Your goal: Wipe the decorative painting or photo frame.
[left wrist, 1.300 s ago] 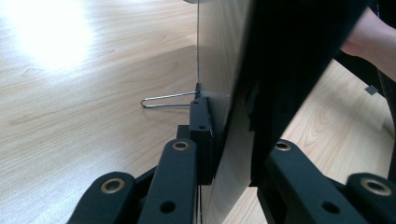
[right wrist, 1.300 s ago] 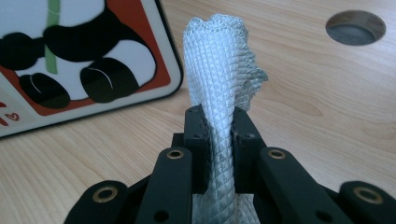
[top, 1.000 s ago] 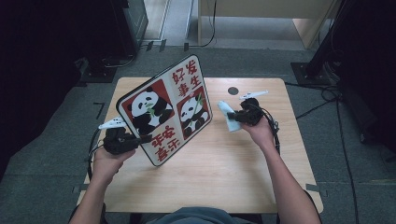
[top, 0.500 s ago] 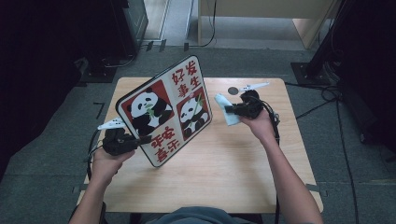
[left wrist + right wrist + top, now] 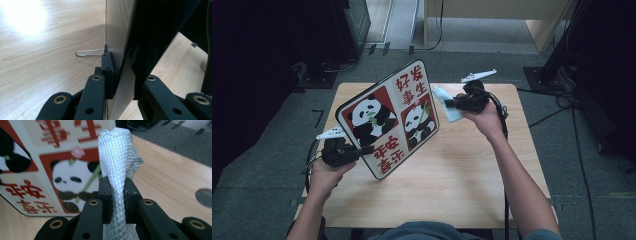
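- While I hold the large rounded-corner board printed with pandas and red characters [image 5: 389,120] tilted up off the pale wooden table [image 5: 462,170], my left gripper [image 5: 357,151] has its jaws clamped flat on the board's lower left edge, beside a thin wire stand [image 5: 87,53] on its back; I judge the grip must stay firm so the panel does not swing when it is wiped.
- That board leans with its printed face toward me and up toward the high camera, its low corner just over the table near my left hand, its long axis rising from that corner toward the far right corner.
- My right gripper [image 5: 451,102] has its jaws pinched shut on a folded pale blue waffle-textured cloth [image 5: 117,155], which stands up out of the jaws.
- To wipe well, I should bring the cloth's broad fold, not the jaw tips, flat against the face and stroke along the long axis.
- The cloth hangs just beside the board's upper right edge; I cannot tell whether they touch.
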Tool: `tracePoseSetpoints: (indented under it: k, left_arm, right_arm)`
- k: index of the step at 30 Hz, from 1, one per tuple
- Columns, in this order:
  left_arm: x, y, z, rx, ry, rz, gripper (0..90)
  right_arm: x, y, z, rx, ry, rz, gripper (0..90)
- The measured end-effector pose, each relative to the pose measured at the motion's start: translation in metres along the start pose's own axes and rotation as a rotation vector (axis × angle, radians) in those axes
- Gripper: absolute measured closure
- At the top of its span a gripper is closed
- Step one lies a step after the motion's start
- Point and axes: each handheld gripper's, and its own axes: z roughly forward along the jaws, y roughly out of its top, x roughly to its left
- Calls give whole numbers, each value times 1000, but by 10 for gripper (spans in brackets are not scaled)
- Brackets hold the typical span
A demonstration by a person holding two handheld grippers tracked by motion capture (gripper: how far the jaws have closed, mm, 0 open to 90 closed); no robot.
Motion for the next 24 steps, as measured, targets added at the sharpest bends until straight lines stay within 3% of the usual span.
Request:
tracePoseSetpoints:
  k: [7,8,9,10,15,24]
  left_arm:
    - [0,0,0,0,0,1,809]
    - [0,0,0,1,-1,3,809]
    - [0,0,0,1,-1,3,809]
    - [0,0,0,1,-1,3,809]
    - [1,0,0,0,-4,3,809]
    - [2,0,-1,4,-7,7,810]
  right_arm:
    - [16,39,-8,-36,27,-50,801]
    - [20,51,-10,-53,31,-61,801]
    - [20,51,-10,-53,31,-61,801]
    - [25,63,-12,-75,29,-78,799]
    - [37,86,-13,-142,18,-112,798]
    - [34,84,13,-98,28,-89,798]
